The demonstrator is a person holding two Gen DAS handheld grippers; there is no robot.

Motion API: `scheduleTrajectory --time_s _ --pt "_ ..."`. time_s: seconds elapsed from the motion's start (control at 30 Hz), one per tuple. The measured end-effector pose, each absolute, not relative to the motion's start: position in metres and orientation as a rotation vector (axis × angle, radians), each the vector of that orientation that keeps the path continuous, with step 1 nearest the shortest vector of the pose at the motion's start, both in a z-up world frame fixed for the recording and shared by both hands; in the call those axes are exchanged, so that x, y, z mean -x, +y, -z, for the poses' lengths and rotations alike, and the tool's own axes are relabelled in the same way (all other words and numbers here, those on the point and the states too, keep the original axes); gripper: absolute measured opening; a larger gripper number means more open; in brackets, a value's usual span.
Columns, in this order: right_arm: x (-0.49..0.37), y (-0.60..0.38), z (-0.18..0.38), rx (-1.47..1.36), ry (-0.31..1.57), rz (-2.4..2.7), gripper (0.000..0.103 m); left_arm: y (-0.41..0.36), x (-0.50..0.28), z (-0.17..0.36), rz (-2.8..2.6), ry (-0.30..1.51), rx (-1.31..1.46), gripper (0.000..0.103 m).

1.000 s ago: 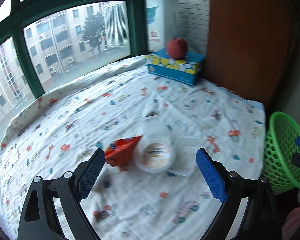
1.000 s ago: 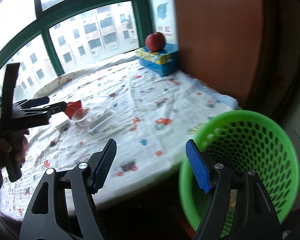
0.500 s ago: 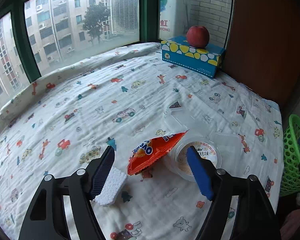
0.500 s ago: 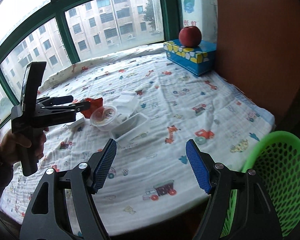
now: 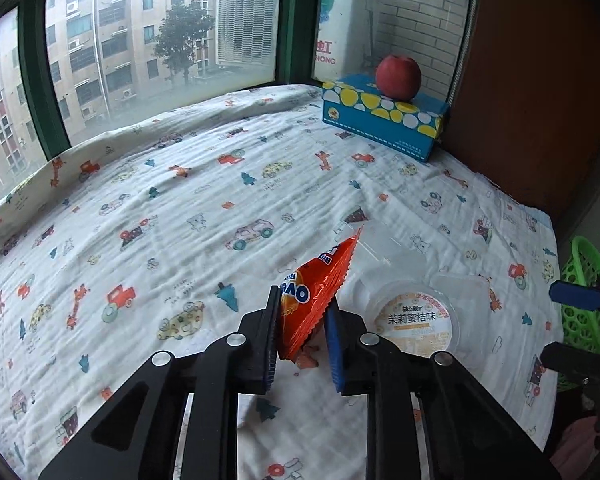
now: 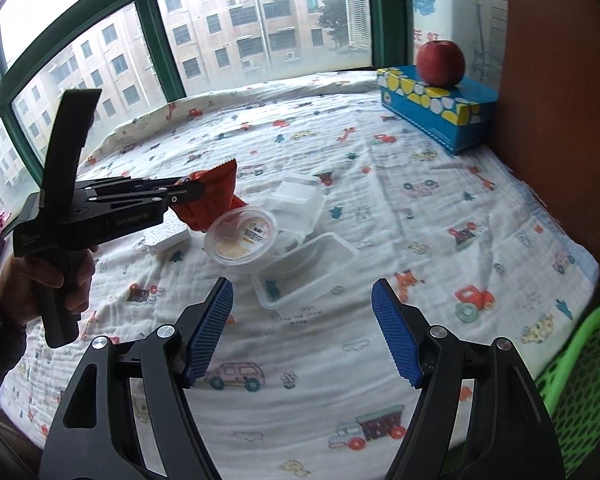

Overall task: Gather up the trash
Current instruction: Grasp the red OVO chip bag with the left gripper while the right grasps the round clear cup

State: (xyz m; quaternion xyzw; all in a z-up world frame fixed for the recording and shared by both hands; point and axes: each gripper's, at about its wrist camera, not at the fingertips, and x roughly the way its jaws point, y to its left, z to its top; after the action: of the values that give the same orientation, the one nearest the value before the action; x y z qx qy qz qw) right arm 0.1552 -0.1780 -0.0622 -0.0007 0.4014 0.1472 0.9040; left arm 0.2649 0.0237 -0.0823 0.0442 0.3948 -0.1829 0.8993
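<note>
An orange snack wrapper (image 5: 319, 280) stands tilted up off the printed sheet (image 5: 180, 220). My left gripper (image 5: 301, 308) is closing on the wrapper's lower end, and both pads touch it. In the right wrist view the wrapper (image 6: 216, 188) hangs from the left gripper (image 6: 196, 194). Beside it lie a round lidded cup (image 6: 242, 236), a clear lidded box (image 6: 300, 200) and a clear tray (image 6: 307, 270). My right gripper (image 6: 301, 320) hovers open and empty just short of the tray. A green mesh basket (image 6: 579, 380) sits off the bed's right edge.
A blue tissue box (image 5: 383, 116) with a red apple (image 5: 397, 76) on top stands at the far right corner against a brown panel. A white foam piece (image 6: 168, 240) lies under the left gripper. A hand (image 6: 60, 276) holds that gripper's handle. Windows line the far side.
My left gripper came forward and down, and its jaws closed from wide onto the orange wrapper, which now stands upright. The right gripper swung left from over the basket toward the clear tray.
</note>
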Motion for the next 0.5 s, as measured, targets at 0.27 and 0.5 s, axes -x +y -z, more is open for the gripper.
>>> scheduleTrajectory --time_s 0.27,0.5 --pt "-0.182 -0.137 0.078 0.068 0.861 -0.374 0.076 0.051 -0.262 0.060 0.348 0.775 -0.053 0.019" --pt "-0.212 -0.115 0.098 0.105 0.908 -0.366 0.079 0.074 -0.260 0.049 0.329 0.765 0.000 0.019"
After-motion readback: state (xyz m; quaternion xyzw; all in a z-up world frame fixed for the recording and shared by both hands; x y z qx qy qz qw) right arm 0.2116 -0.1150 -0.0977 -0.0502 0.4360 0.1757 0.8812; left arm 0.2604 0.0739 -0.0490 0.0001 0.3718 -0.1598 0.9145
